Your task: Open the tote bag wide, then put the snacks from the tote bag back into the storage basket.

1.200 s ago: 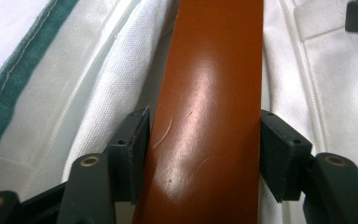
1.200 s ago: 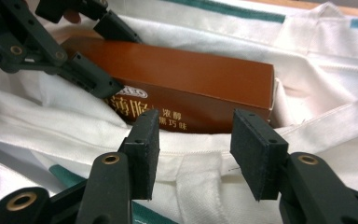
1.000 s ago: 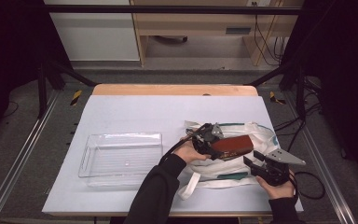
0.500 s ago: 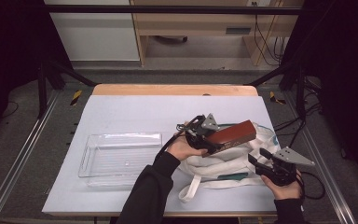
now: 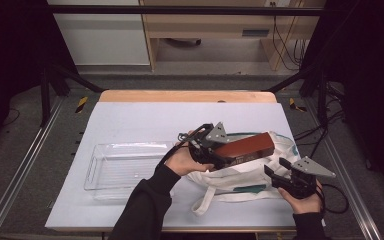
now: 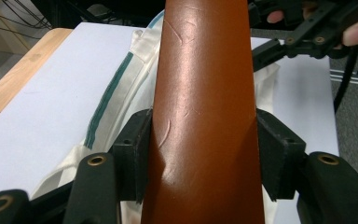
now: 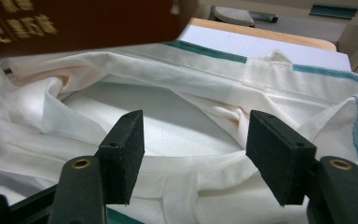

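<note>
Overhead, left gripper lifts brown box clear of bag rim.

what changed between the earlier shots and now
The left tongs, clamped on the brown box, lifted it up out of the white tote bag. The right tongs have just been opening, letting go of the bag's rim. The clear tray stayed put.
</note>
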`<state>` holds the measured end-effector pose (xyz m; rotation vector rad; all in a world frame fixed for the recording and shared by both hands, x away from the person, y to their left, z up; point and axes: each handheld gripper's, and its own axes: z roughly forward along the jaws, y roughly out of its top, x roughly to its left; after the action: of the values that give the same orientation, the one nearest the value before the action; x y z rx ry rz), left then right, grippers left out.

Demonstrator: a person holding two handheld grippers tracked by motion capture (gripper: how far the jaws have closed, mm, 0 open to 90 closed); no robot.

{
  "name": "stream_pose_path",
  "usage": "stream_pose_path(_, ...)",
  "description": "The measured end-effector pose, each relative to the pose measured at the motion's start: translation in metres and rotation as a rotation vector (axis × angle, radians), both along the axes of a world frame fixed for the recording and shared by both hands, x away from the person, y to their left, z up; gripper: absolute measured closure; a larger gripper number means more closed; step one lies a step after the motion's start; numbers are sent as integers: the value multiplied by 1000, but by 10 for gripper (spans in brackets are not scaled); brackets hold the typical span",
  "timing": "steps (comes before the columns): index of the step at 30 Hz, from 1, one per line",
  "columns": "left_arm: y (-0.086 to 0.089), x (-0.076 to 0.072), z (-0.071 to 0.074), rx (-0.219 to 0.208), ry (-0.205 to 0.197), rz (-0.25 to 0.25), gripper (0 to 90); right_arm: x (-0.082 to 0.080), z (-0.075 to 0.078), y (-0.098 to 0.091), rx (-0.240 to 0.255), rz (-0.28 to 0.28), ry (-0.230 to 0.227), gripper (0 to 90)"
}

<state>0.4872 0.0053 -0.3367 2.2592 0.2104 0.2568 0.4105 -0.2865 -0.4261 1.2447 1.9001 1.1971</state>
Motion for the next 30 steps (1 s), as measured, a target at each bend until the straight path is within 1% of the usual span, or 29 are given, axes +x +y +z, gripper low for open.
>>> stream_pose_path(2,7,-2,4,11,-2,-4,432,0,0,2,-1,2,-3,371)
stream_pose_path(5,18,-5,9,10,-4,3,432,0,1,7,-12,18,1,366)
stream_pose_path(7,31,-7,12,21,-7,3,432,0,1,8,-14,22,1,357)
stream_pose_path(8,31,-7,12,21,-7,3,432,0,1,8,-14,22,1,357)
stream_pose_path(10,39,-8,13,21,-8,9,432,0,1,10,-14,23,2,350)
stream_pose_path(11,48,-10,14,35,-14,9,432,0,0,10,-15,25,2,343)
stream_pose_path(12,48,-10,14,35,-14,9,432,0,0,10,-15,25,2,343)
stream_pose_path(15,60,-13,14,46,-25,8,432,1,0,11,-15,24,2,326)
stream_pose_path(17,68,-15,15,33,-26,9,432,1,0,12,-18,23,0,316)
stream_pose_path(21,85,-19,17,22,-29,7,432,1,-1,15,-26,26,0,300)
stream_pose_path(26,106,-21,19,40,-38,13,432,2,-1,18,-28,29,-1,288)
stream_pose_path(30,123,-21,18,39,-39,20,432,1,0,21,-24,35,1,279)
